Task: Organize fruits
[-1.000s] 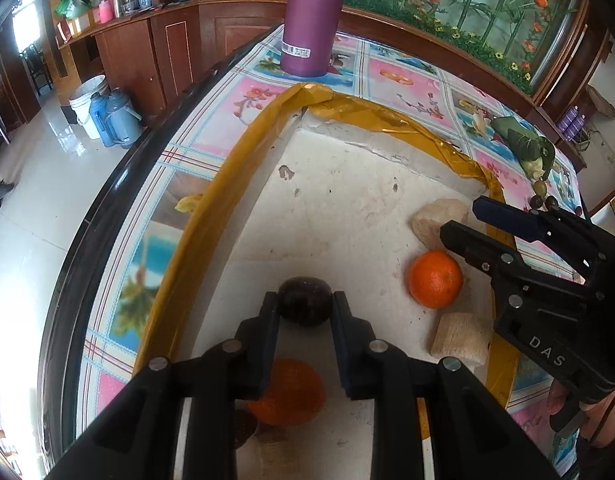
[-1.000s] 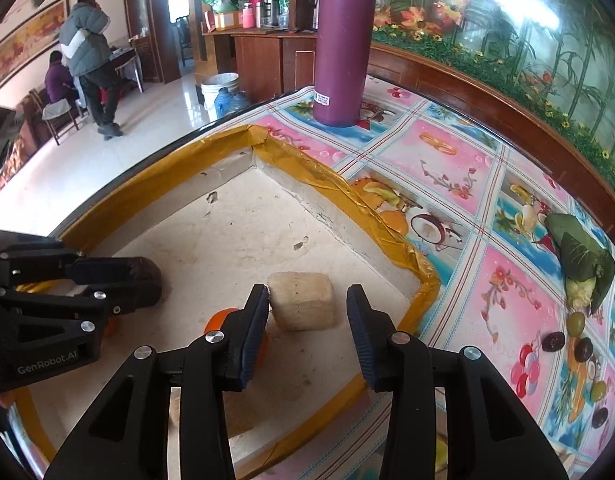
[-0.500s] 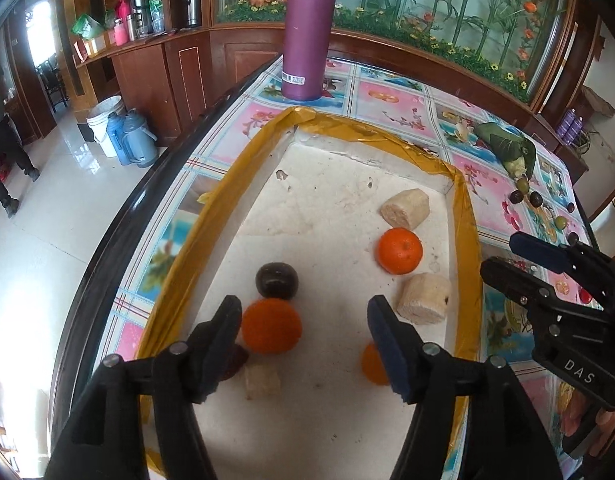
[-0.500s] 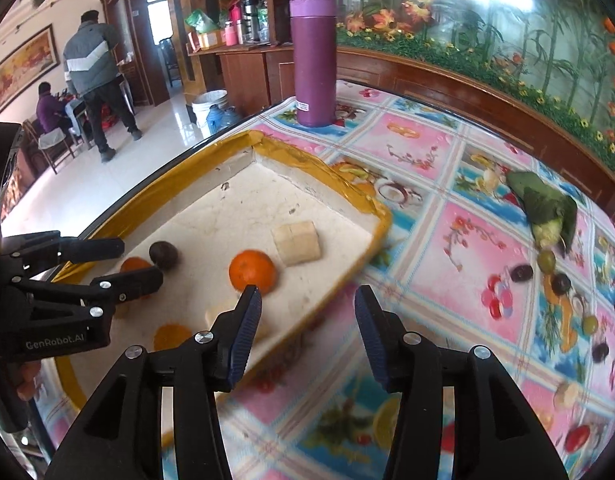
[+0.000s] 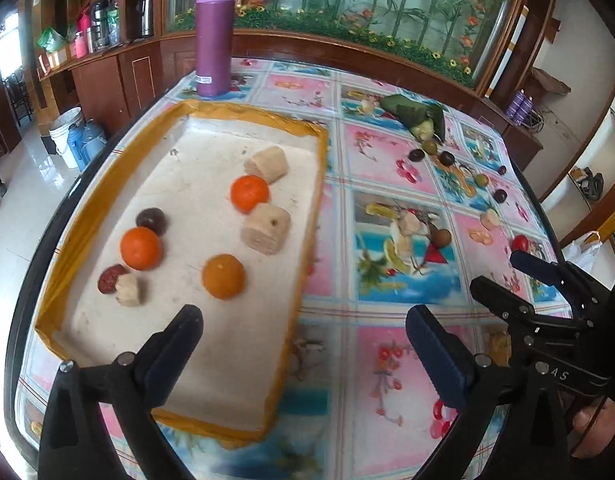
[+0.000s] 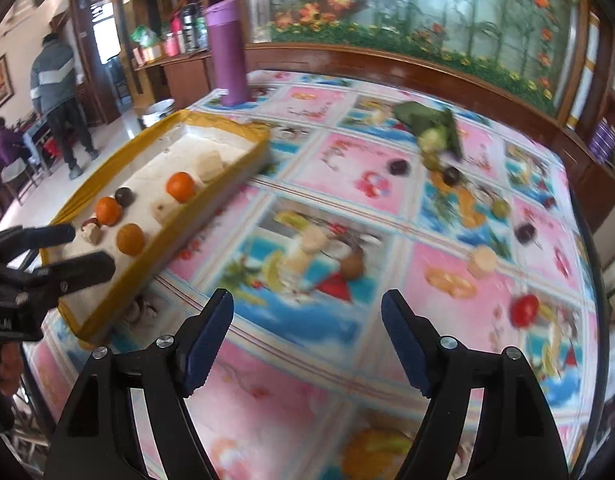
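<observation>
A: Left gripper (image 5: 303, 344): jaws spread wide, nothing held, raised above the near end of the yellow-rimmed tray (image 5: 307, 240). Right gripper (image 6: 307, 328): also wide apart, bare, over the patterned tablecloth (image 6: 387, 400)

B: Tray contents: three oranges, one at (image 5: 249, 193), dark round fruit (image 5: 151, 219), three pale chunks, reddish piece (image 5: 109, 278). Loose on the cloth, well apart from the tray: red fruit (image 6: 524, 309), pale chunk (image 6: 482, 261), dark fruit (image 6: 524, 232), leafy bundle (image 5: 415, 114). Purple flask (image 5: 213, 36) upright beyond the tray
</observation>
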A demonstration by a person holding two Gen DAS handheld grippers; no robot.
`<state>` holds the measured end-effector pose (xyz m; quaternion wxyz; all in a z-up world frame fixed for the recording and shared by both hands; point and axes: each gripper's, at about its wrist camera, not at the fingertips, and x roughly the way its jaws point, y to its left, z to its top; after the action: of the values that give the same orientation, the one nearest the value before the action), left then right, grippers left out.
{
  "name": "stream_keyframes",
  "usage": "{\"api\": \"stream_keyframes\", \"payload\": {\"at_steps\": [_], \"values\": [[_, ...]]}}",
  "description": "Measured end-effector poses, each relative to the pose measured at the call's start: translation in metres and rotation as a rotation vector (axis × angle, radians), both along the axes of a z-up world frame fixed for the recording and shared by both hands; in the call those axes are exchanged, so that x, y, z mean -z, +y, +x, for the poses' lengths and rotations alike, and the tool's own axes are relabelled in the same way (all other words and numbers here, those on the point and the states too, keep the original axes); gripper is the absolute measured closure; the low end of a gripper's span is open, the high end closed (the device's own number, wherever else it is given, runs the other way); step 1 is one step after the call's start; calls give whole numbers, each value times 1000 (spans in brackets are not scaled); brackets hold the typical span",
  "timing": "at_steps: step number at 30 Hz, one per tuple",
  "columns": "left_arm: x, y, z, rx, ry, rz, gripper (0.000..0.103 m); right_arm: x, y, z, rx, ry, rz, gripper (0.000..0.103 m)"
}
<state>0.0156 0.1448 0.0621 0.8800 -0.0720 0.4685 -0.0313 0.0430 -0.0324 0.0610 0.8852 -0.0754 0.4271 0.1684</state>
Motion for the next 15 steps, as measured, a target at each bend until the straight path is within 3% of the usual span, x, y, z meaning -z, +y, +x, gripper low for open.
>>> {"api": "stream_keyframes", "payload": {"at_steps": [4, 9, 15], "values": [[1, -31, -13, 5, -37, 27, 0, -1, -37, -17, 80, -18, -22, 26], [13, -64, -15, 37, 29, 62, 0, 1, -77, -36, 142, -16, -56, 24], [16, -92, -20, 56, 34, 52, 0, -1, -124, -54, 220, -48, -41, 24]]}}
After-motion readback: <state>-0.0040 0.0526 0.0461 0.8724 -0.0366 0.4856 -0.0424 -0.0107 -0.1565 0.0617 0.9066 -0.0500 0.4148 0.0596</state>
